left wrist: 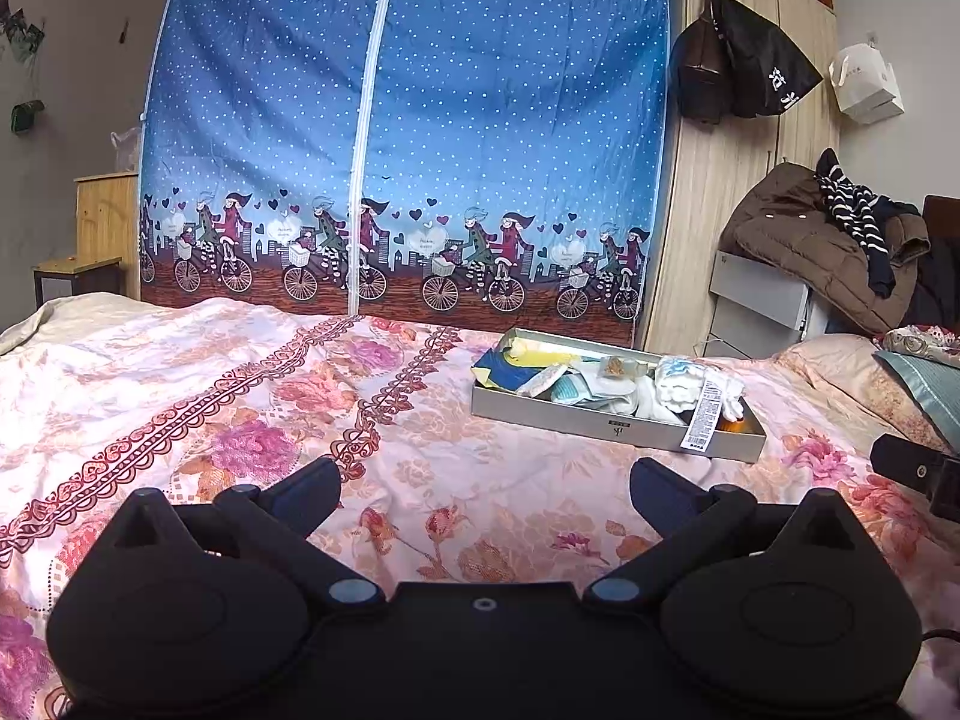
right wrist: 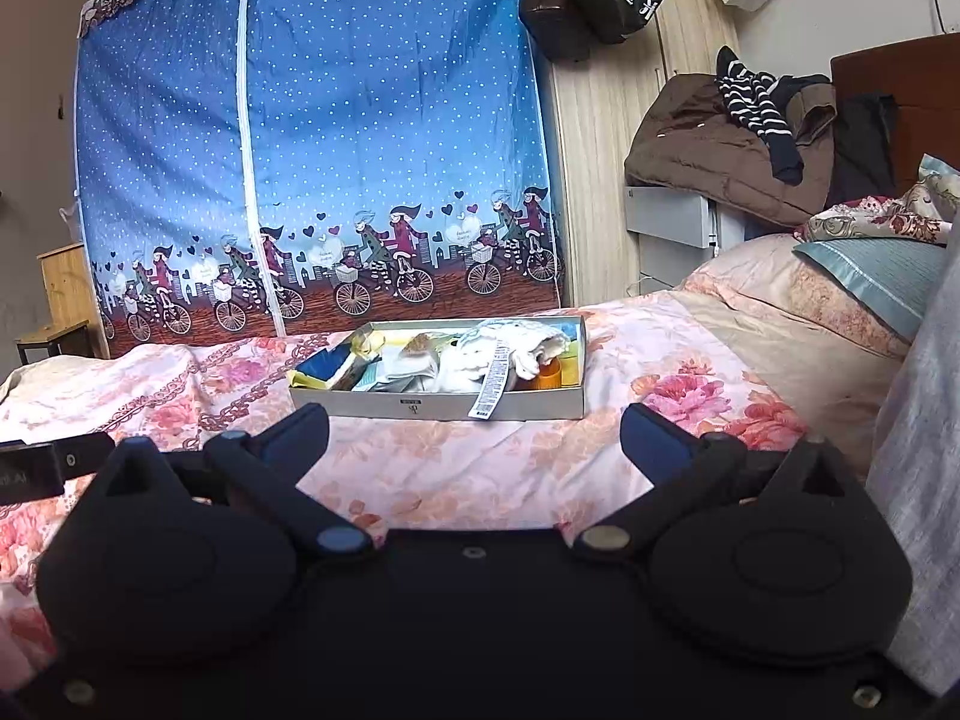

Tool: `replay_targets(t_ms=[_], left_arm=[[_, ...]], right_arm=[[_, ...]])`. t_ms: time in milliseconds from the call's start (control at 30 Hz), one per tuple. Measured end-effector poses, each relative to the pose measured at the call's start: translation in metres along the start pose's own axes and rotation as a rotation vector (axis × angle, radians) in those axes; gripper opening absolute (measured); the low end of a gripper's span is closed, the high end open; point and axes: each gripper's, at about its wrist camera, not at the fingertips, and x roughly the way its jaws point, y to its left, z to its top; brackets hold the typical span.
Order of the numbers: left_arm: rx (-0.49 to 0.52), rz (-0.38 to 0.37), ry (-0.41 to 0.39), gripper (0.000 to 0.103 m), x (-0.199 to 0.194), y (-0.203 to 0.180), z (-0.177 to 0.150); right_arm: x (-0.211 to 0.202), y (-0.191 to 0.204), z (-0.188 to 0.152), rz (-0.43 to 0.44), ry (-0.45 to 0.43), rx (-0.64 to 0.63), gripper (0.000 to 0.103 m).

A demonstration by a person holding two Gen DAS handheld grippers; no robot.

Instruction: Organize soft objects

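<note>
A shallow grey cardboard box (right wrist: 437, 403) lies on the pink floral bedspread (left wrist: 240, 408), filled with a heap of soft white and pale-blue cloth items (right wrist: 480, 360); a long barcode tag (right wrist: 493, 384) hangs over its front wall. The left tongs (left wrist: 485, 489) and the right tongs (right wrist: 474, 432) both gape wide, empty, above the bedspread, apart from the box.
</note>
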Motion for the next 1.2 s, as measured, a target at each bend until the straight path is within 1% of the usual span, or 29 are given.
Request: replay_targets(t_ms=[567,700,833,1200], left_arm=[[0.026,0.02,0.024,0.102,0.0048,-0.005,-0.004],[0.037,0.021,0.028,0.102,0.0062,-0.0062,-0.0051],[0.028,0.028,0.043,0.102,0.0089,-0.0045,-0.0051],[0.021,0.034,0.05,0.102,0.0105,-0.0041,-0.0049]], right_arm=[[-0.0054,-0.0003,-0.0039,-0.027,0.019,0.004,0.103],[-0.0033,0.0004,-0.0047,-0.026,0.037,-0.002,0.103],[-0.0015,0.0014,-0.0051,-0.02,0.053,-0.01,0.103],[-0.0004,0.0006,-0.0038,-0.01,0.063,-0.015,0.103]])
